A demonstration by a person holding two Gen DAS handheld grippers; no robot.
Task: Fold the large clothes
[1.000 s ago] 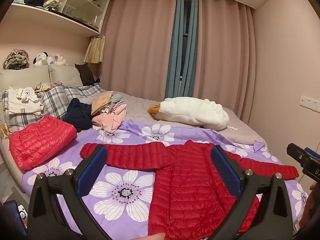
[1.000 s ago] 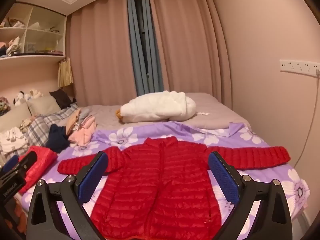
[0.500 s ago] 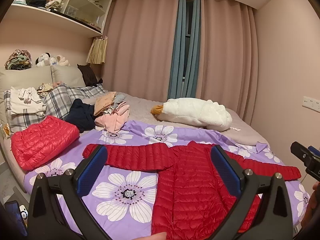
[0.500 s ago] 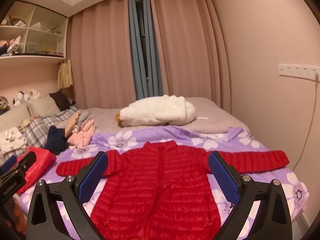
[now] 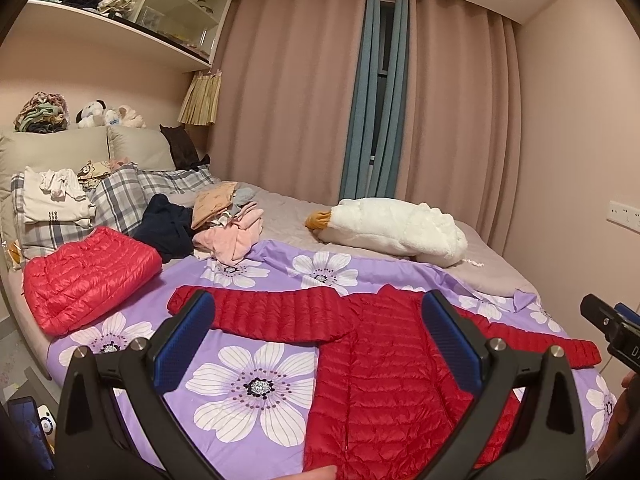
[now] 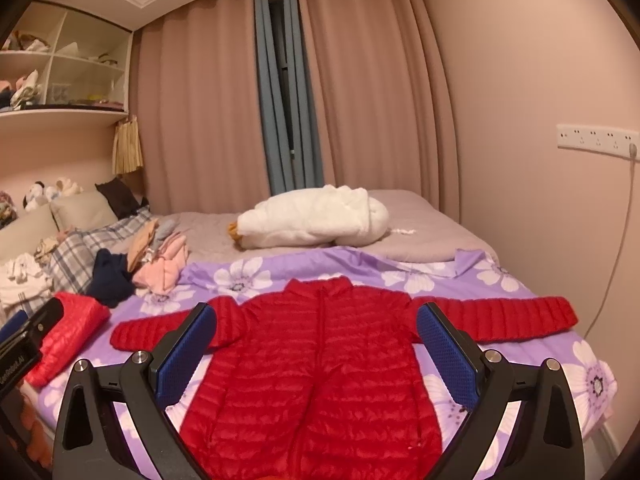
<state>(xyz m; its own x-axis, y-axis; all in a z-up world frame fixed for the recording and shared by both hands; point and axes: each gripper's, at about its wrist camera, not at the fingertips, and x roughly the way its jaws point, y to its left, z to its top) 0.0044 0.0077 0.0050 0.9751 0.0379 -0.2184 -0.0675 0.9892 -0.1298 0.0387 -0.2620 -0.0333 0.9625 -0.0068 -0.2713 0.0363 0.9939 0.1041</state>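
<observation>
A red puffer jacket (image 5: 372, 380) lies flat, front up, sleeves spread, on the purple flowered sheet (image 5: 256, 384) of the bed. It also shows in the right wrist view (image 6: 320, 360). My left gripper (image 5: 318, 340) is open and empty, held above the bed's near edge, over the jacket's left sleeve and chest. My right gripper (image 6: 316, 344) is open and empty, held above the jacket's lower body. Each gripper's housing shows at the edge of the other's view.
A folded red puffer jacket (image 5: 88, 272) lies at the bed's left. A pile of pink, tan and navy clothes (image 5: 212, 228) sits behind it. A white plush goose (image 5: 392, 232) lies at the back. Plaid pillows (image 5: 116, 196) and folded whites are at the headboard.
Both grippers have tilted slightly, so the jacket sits a little lower and further right in the left view. Both stay open; the jacket has not moved.
</observation>
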